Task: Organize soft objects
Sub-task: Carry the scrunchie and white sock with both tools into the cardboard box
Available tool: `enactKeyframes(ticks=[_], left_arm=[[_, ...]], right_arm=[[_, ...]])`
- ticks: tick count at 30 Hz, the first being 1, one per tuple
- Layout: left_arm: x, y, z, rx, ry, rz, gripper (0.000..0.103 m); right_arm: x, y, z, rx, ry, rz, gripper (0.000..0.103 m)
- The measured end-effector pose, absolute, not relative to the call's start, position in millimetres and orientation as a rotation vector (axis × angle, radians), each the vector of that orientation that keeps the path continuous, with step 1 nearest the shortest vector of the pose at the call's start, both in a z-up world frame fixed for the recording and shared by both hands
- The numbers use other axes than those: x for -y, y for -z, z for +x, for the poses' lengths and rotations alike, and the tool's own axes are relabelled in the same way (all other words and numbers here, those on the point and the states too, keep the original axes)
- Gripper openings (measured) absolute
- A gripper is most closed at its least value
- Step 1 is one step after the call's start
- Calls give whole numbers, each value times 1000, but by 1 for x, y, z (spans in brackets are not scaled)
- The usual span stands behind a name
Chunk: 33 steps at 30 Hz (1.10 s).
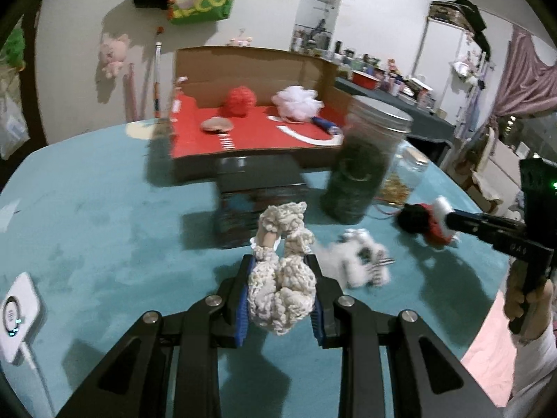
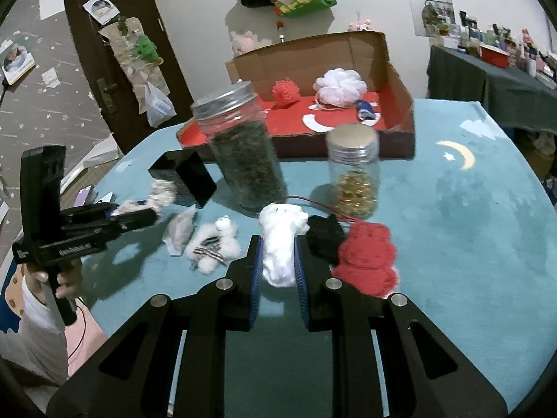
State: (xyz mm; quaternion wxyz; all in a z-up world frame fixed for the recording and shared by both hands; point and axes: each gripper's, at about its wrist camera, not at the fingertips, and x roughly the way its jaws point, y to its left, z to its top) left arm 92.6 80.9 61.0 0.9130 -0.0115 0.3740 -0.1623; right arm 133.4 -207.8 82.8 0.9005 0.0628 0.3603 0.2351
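My left gripper (image 1: pixel 280 261) is shut on a cream knitted toy (image 1: pixel 282 278), held above the teal tablecloth (image 1: pixel 104 226). The right wrist view shows that gripper (image 2: pixel 146 214) at the left with the cream toy (image 2: pixel 162 191) at its tip. My right gripper (image 2: pixel 277 244) is shut on the white part (image 2: pixel 278 254) of a soft toy whose black (image 2: pixel 325 237) and red (image 2: pixel 367 257) parts rest on the cloth. A small white teddy (image 2: pixel 212 247) with a striped bow lies between the grippers. Behind stands an open cardboard box (image 1: pixel 243 132) with a red floor.
In the box lie a red pom ball (image 1: pixel 241 101), a white mesh pouf (image 1: pixel 297 101) and a small blue item (image 1: pixel 325 125). A tall jar of dark leaves (image 2: pixel 243 160), a smaller jar (image 2: pixel 355 174) and a black box (image 2: pixel 188 177) stand before it. A grey pouch (image 2: pixel 181 230) lies by the teddy.
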Motion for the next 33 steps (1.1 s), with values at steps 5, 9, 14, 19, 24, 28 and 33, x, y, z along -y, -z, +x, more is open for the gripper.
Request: enactKeyframes(ticks=[5, 9, 14, 19, 24, 28, 33], left_arm=[[-108, -61, 95, -785, 272, -18, 30], [-123, -59, 103, -801, 241, 5, 30], [-137, -54, 123, -829, 232, 11, 30], [-140, -49, 145, -840, 251, 31, 30], [-136, -51, 160, -838, 283, 51, 30], [-131, -54, 172, -830, 304, 89, 30], [-129, -62, 185, -828, 341, 100, 30]], right_arm=[[225, -81, 139, -767, -452, 132, 17], [237, -80, 144, -777, -424, 124, 17], [250, -79, 152, -793, -406, 109, 17], [258, -81, 165, -803, -391, 76, 17], [260, -82, 181, -817, -382, 49, 17], [262, -82, 196, -827, -373, 20, 17], [265, -82, 220, -840, -369, -19, 17]])
